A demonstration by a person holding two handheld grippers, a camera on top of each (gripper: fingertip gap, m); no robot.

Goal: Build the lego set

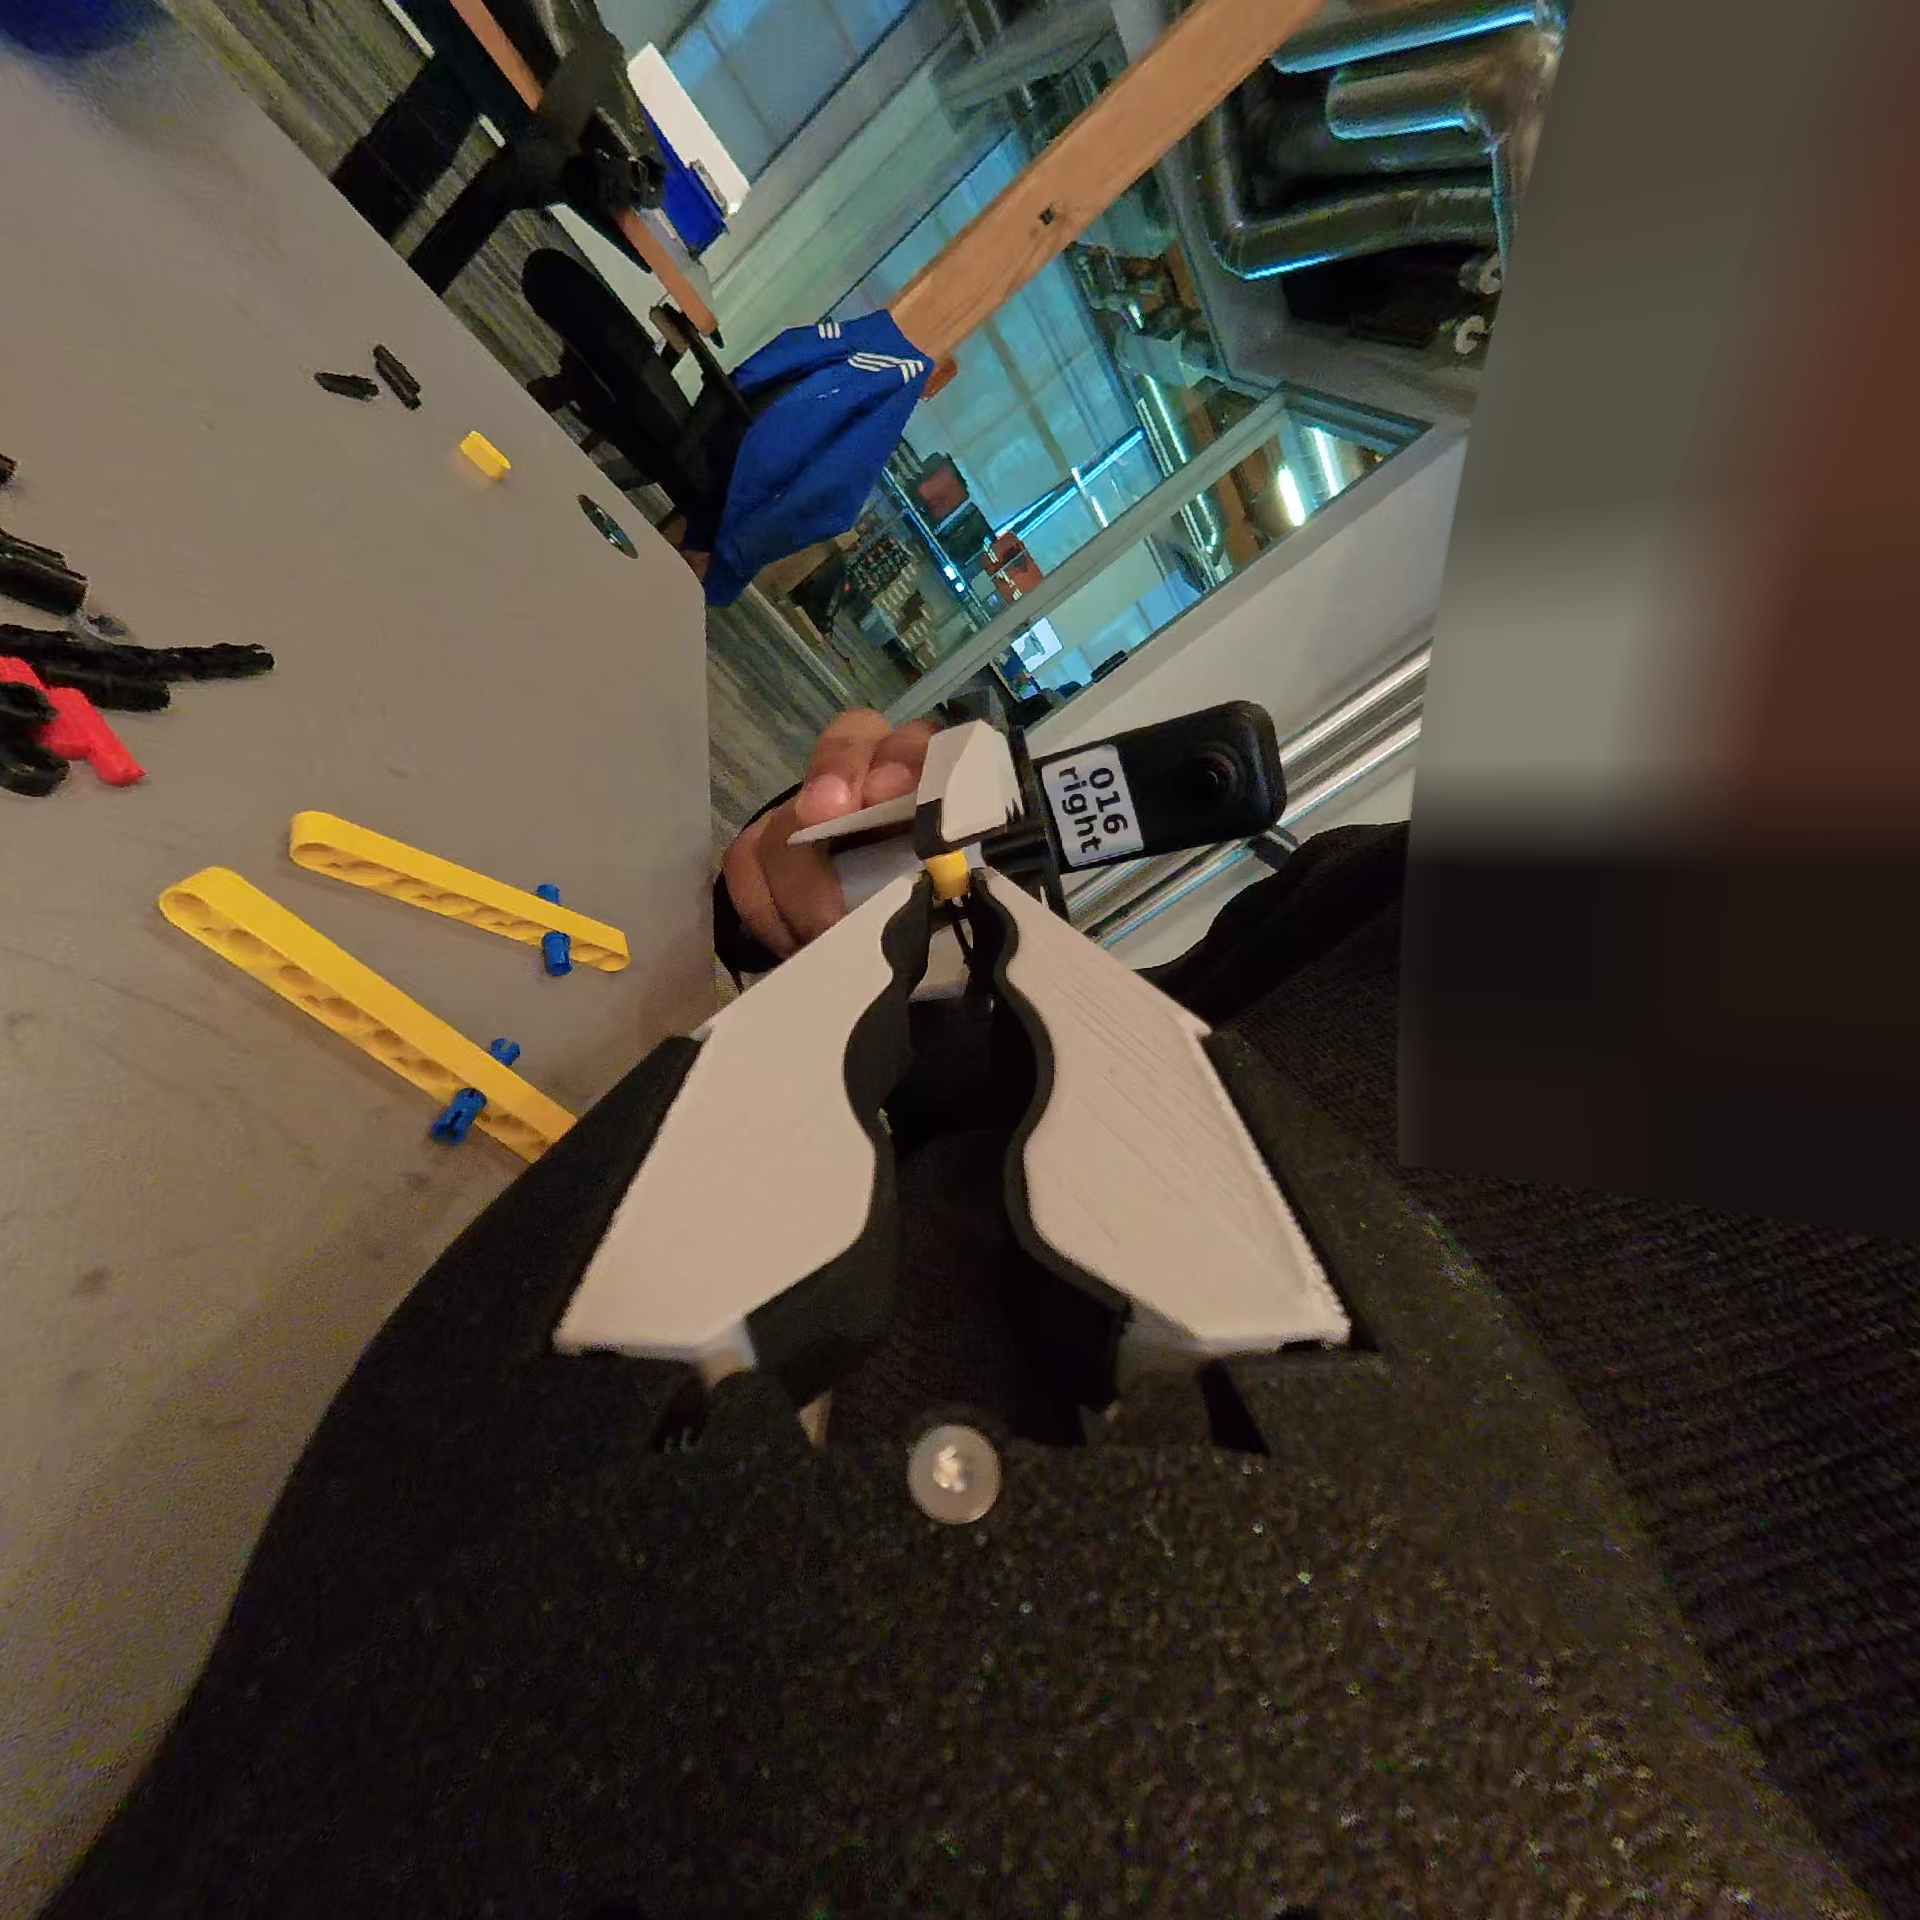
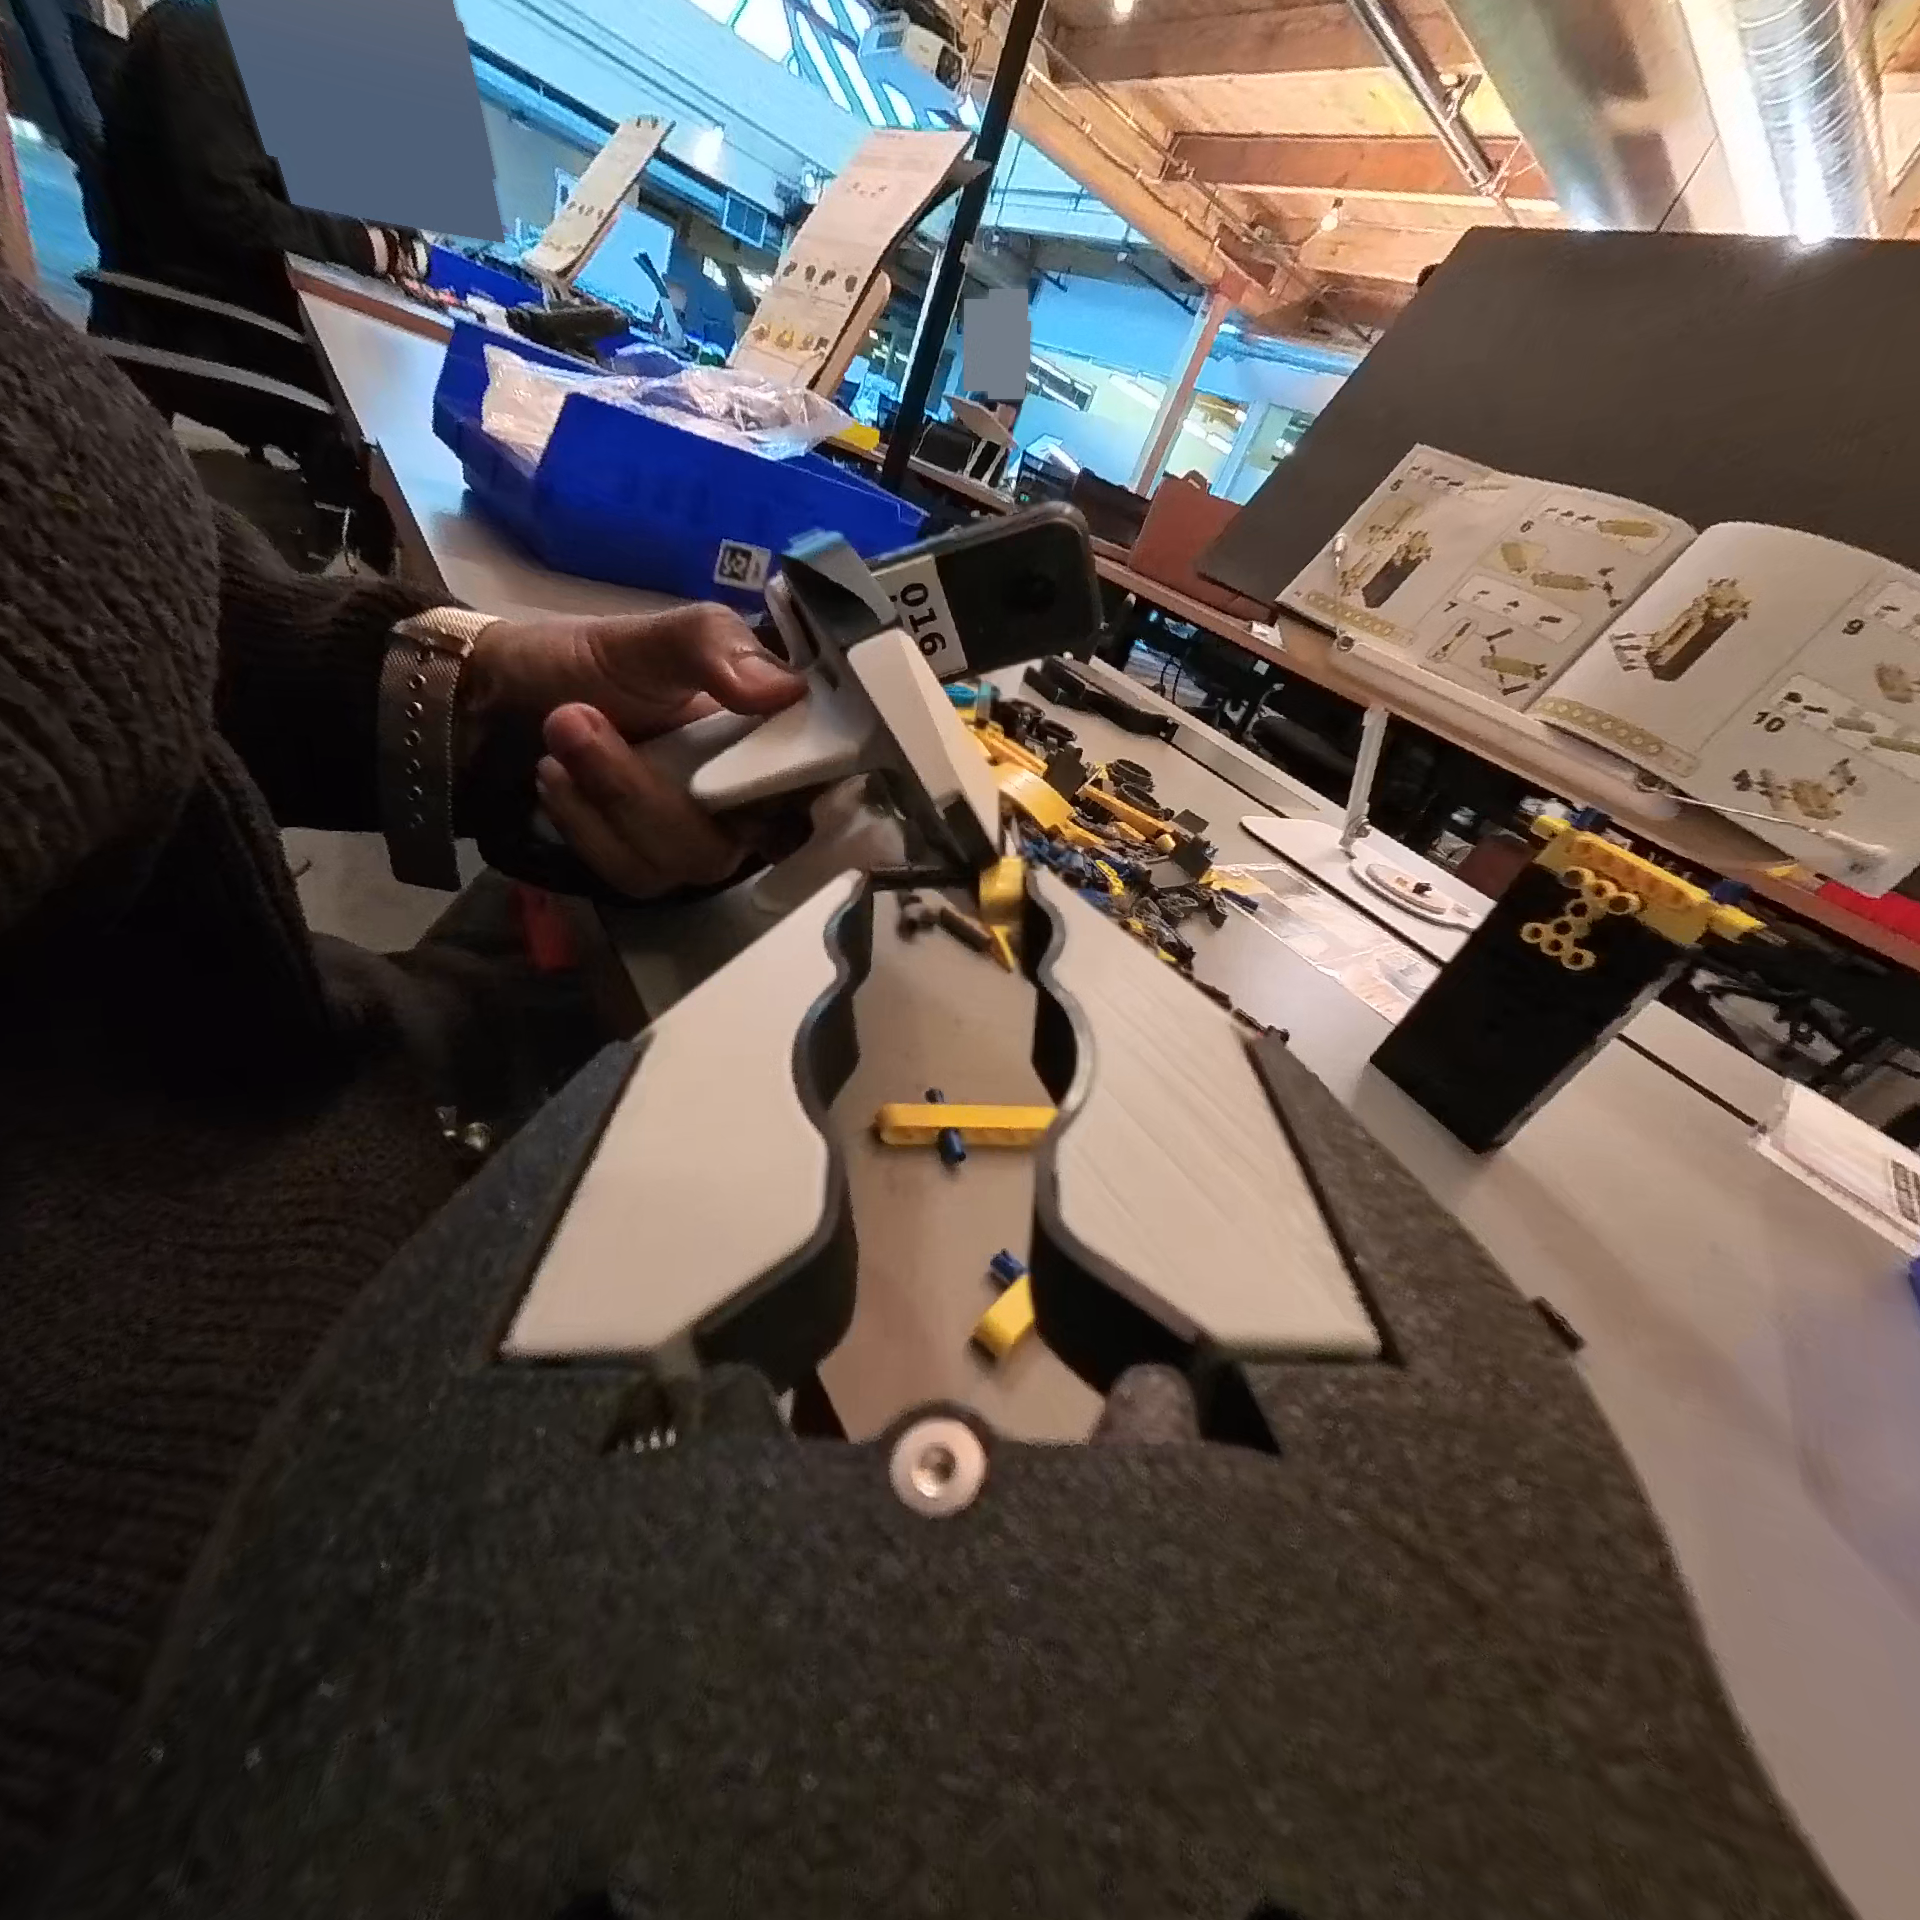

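Observation:
My left gripper is shut on a small yellow piece, held in the air past the table's near edge. In the right wrist view the left gripper comes in from the upper left, held by a hand. Its tips meet the yellow piece between the tips of my right gripper. The right jaws stand narrowly apart; the piece lies against the right-hand finger. Whether they clamp it does not show. The right gripper also shows in the left wrist view, tip to tip with the left.
On the grey table lie two long yellow beams with blue pins, black and red parts and a short yellow piece. A black block model, an open booklet, a parts pile and a blue bin stand beyond. My two grippers' fingertips are within a few centimetres of each other. Both grippers' tips are roughly 25 cm from the black block model.

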